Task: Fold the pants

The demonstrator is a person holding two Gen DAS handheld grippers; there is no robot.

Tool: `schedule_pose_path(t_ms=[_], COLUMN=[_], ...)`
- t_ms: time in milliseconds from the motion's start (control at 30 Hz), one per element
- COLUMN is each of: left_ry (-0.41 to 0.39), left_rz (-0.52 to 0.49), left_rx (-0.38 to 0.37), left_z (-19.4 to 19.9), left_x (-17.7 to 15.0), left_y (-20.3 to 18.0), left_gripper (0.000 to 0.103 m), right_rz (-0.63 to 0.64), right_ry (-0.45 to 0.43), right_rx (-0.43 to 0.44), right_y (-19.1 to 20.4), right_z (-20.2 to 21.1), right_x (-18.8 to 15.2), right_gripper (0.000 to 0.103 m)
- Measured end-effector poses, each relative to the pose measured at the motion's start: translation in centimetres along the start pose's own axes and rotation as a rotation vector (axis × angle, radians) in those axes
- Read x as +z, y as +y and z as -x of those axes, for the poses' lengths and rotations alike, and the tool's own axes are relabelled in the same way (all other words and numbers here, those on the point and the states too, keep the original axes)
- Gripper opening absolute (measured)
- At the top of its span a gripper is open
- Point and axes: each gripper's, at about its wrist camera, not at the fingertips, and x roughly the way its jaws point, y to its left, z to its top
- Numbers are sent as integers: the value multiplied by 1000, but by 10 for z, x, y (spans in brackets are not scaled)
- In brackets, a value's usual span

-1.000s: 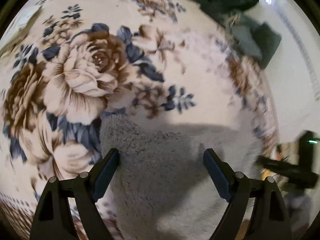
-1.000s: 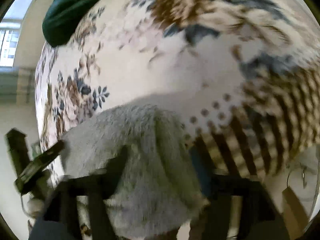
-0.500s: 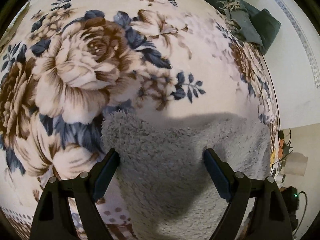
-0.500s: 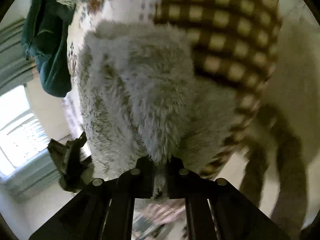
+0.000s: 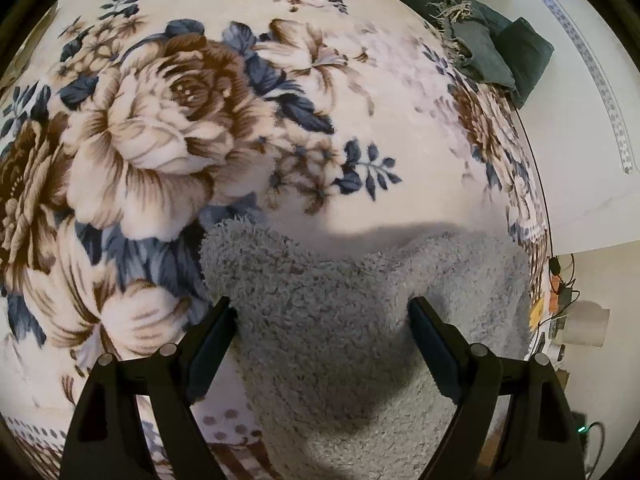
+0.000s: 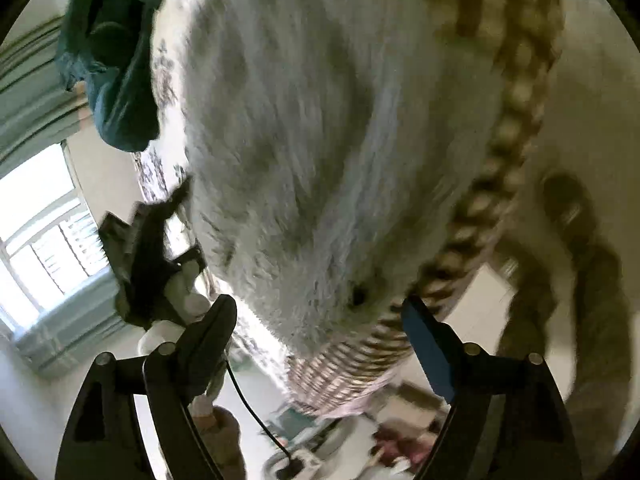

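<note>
fluffy grey fleece pants between fingers | cream plush blanket, brown-and-blue roses, ahead | crumpled dark-green cloth far right

The grey fleece pants run off the bottom edge of the left wrist view, so their lower part is cut away, and a shadow darkens the pile between the left gripper's fingers. In the right wrist view the pants and the checked border of the blanket are smeared by motion blur. A dark spot near the fleece's lower edge is perhaps a hole or button; it is too blurred to tell.
</note>
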Motion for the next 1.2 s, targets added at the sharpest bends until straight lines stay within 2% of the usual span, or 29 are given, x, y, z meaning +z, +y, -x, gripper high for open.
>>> schedule_pose_path(t_ms=[33, 67, 133, 167, 200, 300, 367, 433, 467, 500, 533, 567, 600, 667, 733, 767, 800, 833, 900, 967, 1033, 1067, 1133, 1200], left_ry=[0, -2, -2, -3, -3, 2, 4, -1, -1, 2, 4, -1, -5, -16, -27, -28, -25, -19, -11, 2, 24, 26, 26, 13], left_rz=[-3, -4, -12, -16, -16, -22, -20, -17, -10, -4, 7, 12, 16, 22, 17, 7, 0, -8, -26, -32, -15, -3, 22, 21], left_rx=[3, 7, 24, 28, 31, 33, 26, 28, 21, 14, 1, -12, -19, -33, -38, -36, -31, -23, 14, 41, 59, 69, 46, 32], left_z=[-1, -2, -4, -6, -8, -15, -16, -14, -12, -10, -6, -2, 2, 11, 17, 17, 16, 13, 4, -7, -18, -20, -14, 3], left_x=[0, 0, 1, 1, 1, 1, 1, 1, 1, 2, 2, 2, 1, 0, -2, -3, -3, -3, -3, -3, -3, -2, 1, 2], left_y=[0, 0, 0, 0, 1, 0, -2, -3, -2, -1, 0, 1, 2, 3, 2, 0, -1, -2, -3, -1, 3, 5, 6, 1], left_gripper=[85, 85, 85, 85, 85, 85, 85, 85, 85, 85, 85, 85, 85, 85, 85, 85, 85, 85, 85, 85, 87, 87, 87, 87], right_rz=[-3, -4, 39, 103, 134, 204, 192, 210, 211, 221, 234, 246, 251, 228, 187, 171, 170, 178, 185, 181, 145, 96, 13, 43], right_ry=[-6, -8, -41, -58, -64, -47, -16, 27, 21, 21, 29, 37, 43, 87, 92, 65, 48, 28, -11, -35, -1, 48, 147, 124], right_rx=[9, 1, -77, -144, -176, -301, -326, -288, -257, -239, -235, -227, -203, -165, -135, -130, -129, -126, -156, -233, -300, -305, -236, -212], right_y=[0, 0, 6, 13, 17, 9, 0, 5, 10, 13, 16, 16, 12, 9, 5, 4, 4, 4, 3, -6, -24, -41, -66, -69], right_z=[-12, -22, -24, -20, -16, -8, -11, -16, -14, -13, -13, -14, -14, -35, -55, -68, -75, -82, -87, -79, -77, -78, -74, -44], right_x=[-2, -7, -20, -31, -35, -41, -34, -30, -31, -35, -39, -44, -47, -53, -58, -57, -58, -57, -61, -71, -71, -69, -63, -56], right_gripper=[45, 9, 8, 7, 5, 5, 6, 9, 19, 36, 49, 71, 74, 74, 74, 71, 44, 23, 9, 6, 1, 1, 1, 3])
